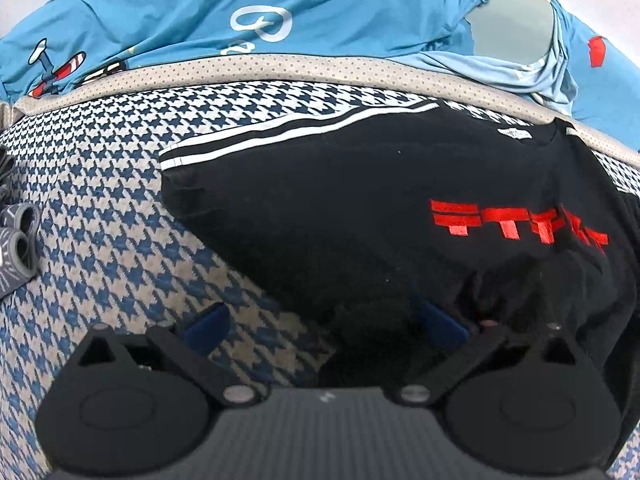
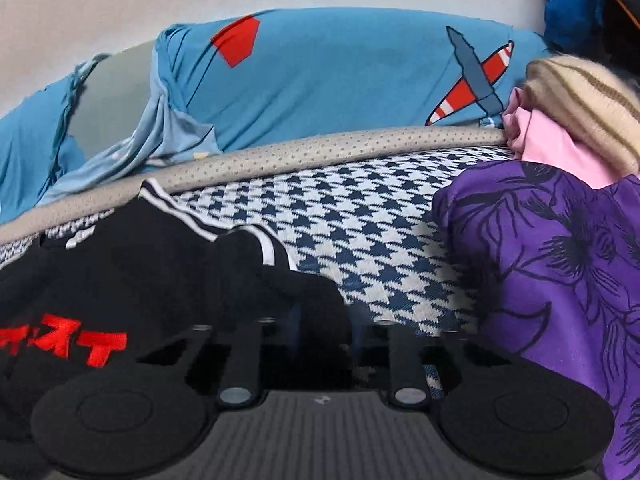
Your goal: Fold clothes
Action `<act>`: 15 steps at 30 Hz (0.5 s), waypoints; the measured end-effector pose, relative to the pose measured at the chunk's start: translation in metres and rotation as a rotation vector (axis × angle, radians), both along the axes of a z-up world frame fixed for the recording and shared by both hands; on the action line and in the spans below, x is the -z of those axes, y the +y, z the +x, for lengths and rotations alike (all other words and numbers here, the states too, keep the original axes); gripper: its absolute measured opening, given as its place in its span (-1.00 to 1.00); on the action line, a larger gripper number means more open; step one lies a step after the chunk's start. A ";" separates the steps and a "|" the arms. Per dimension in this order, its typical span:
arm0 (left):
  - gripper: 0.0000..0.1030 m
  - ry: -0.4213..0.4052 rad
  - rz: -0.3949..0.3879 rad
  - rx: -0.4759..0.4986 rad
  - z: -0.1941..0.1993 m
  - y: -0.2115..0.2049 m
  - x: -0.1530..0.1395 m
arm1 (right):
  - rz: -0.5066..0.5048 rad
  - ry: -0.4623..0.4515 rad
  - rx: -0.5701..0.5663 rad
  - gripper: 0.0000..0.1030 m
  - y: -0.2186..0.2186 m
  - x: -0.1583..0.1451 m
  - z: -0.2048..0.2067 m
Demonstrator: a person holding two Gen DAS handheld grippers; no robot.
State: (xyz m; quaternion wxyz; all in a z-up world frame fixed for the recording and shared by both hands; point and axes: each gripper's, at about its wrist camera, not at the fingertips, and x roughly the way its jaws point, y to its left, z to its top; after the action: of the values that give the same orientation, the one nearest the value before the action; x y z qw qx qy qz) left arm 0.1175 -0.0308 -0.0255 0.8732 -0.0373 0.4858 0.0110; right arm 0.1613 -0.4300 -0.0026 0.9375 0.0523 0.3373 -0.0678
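Black shirt (image 1: 360, 208) is spread on the houndstooth cover (image 1: 100, 220). Left gripper (image 1: 324, 326) is held spread at the shirt's hem; right gripper (image 2: 320, 336) is pinched shut on its sleeve.

One black shirt (image 1: 340, 208) with red lettering, one blue airplane-print cloth (image 2: 340, 72), one purple floral garment (image 2: 560, 264). One pink garment (image 2: 548, 144), one striped beige knit item (image 2: 580, 100). Two grippers: left gripper (image 1: 326, 322), right gripper (image 2: 324, 332).
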 end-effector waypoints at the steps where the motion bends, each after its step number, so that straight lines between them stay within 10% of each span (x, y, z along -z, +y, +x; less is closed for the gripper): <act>1: 1.00 0.003 0.000 0.003 0.000 -0.001 0.000 | 0.001 -0.018 0.014 -0.68 -0.001 -0.003 -0.001; 15: 1.00 0.026 -0.034 0.071 -0.007 -0.020 -0.002 | -0.056 -0.038 0.143 -0.70 -0.008 -0.007 0.016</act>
State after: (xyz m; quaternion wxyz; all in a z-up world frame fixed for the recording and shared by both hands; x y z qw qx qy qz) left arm 0.1104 -0.0504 -0.0235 0.8659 -0.0345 0.4983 -0.0277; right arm 0.1777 -0.4381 0.0042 0.9375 0.0512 0.3130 -0.1432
